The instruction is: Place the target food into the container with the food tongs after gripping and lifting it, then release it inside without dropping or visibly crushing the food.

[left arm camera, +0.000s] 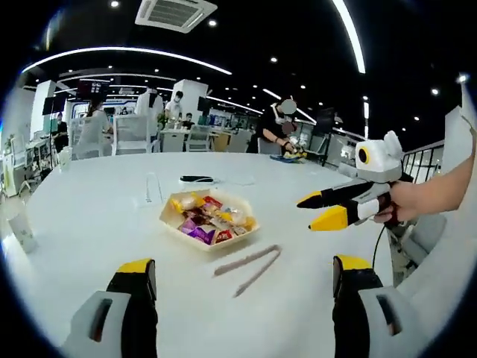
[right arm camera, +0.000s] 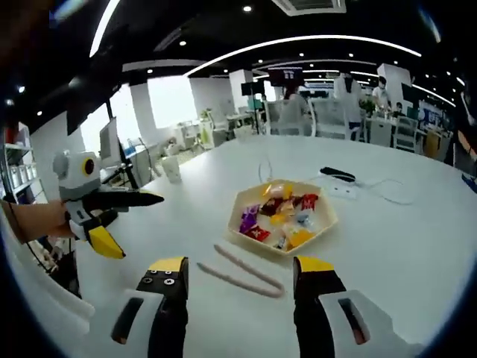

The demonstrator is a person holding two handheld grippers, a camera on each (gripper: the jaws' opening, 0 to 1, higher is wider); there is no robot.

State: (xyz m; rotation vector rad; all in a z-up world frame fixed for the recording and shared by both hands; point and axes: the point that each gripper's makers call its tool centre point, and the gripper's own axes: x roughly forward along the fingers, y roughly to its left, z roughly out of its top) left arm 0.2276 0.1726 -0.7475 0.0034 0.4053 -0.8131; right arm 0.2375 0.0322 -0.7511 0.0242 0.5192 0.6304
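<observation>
Ahead of the left gripper (left arm camera: 242,280), beyond its fingertips and a little to their left, a shallow tray (left arm camera: 173,221) sits on the white table (left arm camera: 89,201), heaped with wrapped sweets (left arm camera: 211,219) in yellow, red, purple and pale wrappers. Nearer the fingers than the tray, and just apart from its near rim, the tongs (left arm camera: 250,268) lie flat on the table, their two arms joined at one end and spread at the other. Both left fingers (left arm camera: 138,294) stand wide apart with nothing between them and nothing touching them.

From the right gripper view the same order holds: the tongs (right arm camera: 242,274) lie just past the right gripper (right arm camera: 240,272), roughly between the lines of its fingers (right arm camera: 170,287), and the tray (right arm camera: 250,240) with the sweets (right arm camera: 279,216) is beyond them, slightly right. The right jaws are likewise spread wide and hold nothing; whether a fingertip touches the tongs cannot be told.

Each gripper appears in the other's view, held in a hand (left arm camera: 399,209) clear of the table, off to the side of the tray, jaws parted and empty.

Farther out past the tray lie a dark flat object (left arm camera: 196,179) and a thin white cable (right arm camera: 373,195). Beyond the table edge are chairs, desks and several people in an open office.
</observation>
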